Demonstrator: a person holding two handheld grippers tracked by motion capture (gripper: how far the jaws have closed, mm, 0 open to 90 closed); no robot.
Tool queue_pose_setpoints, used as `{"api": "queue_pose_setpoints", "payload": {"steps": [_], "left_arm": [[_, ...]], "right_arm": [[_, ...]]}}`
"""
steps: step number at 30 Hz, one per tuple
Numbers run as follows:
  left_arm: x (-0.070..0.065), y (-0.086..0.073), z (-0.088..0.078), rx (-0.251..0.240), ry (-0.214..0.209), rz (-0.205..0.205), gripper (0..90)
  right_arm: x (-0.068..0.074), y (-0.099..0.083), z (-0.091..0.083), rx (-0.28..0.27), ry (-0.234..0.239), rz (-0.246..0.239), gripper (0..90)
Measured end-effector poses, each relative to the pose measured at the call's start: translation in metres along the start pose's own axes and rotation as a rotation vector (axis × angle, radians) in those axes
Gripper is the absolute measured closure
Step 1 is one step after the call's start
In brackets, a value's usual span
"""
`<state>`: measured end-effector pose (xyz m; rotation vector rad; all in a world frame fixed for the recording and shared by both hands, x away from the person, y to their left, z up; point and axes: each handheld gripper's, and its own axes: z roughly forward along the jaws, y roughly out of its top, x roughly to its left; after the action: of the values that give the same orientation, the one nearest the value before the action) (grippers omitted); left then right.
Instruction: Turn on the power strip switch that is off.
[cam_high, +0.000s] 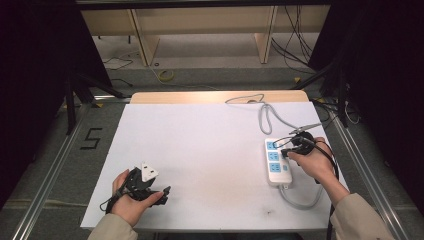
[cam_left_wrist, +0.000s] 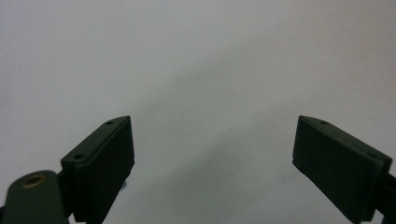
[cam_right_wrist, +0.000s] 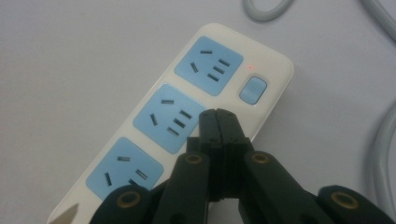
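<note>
My right gripper (cam_right_wrist: 218, 116), jaws shut and holding nothing, hovers over the power strip (cam_right_wrist: 187, 121); left gripper (cam_left_wrist: 212, 163) jaws wide above bare worktop (cam_left_wrist: 196, 56).

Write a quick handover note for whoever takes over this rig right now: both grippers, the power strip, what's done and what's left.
Left gripper: open, empty, low over the white table at its near left.
Right gripper: shut, holding nothing, tips just above the power strip, near its middle socket and switch.
Power strip: near right of the table, three blue sockets all empty, small red light beside the switch, grey cable running to the far edge.
Done: nothing plugged in.
Left: probably pressing the switch; the tips aren't on it yet.
</note>
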<state>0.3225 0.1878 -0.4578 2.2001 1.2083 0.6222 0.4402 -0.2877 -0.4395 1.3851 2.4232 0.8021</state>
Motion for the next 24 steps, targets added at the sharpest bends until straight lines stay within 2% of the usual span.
{"api": "queue_pose_setpoints", "payload": {"steps": [24], "left_arm": [[-0.0005,-0.0002,0.0000,-0.001,-0.002,0.001,12.4]], "right_arm": [[0.0036,0.0047,0.0022,0.044,-0.021,-0.021,90.0]]}}
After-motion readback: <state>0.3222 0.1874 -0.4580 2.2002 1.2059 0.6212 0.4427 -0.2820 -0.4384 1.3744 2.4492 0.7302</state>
